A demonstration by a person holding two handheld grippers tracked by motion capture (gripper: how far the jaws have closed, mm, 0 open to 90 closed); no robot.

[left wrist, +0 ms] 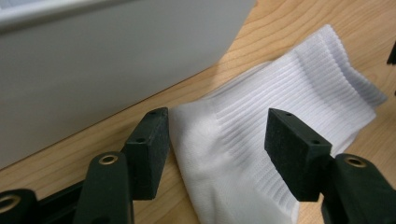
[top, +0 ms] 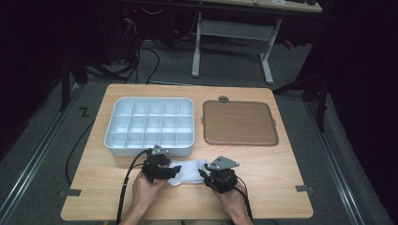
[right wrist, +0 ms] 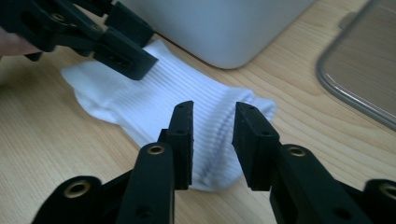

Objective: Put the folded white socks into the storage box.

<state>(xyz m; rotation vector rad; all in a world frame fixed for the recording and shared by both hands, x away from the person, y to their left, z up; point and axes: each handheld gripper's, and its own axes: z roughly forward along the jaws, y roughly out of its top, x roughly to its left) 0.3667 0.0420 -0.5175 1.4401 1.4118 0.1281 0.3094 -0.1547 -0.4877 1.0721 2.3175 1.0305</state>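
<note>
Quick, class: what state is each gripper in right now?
Left gripper: open, jaws either side of the white sock, not pressing it.
Right gripper: open, jaws narrowly apart above the sock.

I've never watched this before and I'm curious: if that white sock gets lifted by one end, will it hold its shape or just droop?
The sock would probably droop: it is soft ribbed knit, lying flat and creased on the table. It looks light for its size, being thin cloth. It seems unlikely to slip, since the ribs give the gripper pads some texture.

From the high view, the white sock [top: 187,171] near the tabletop's front edge is partly covered at both ends by the grippers; the person's forearms are cut off by the bottom edge.
</note>
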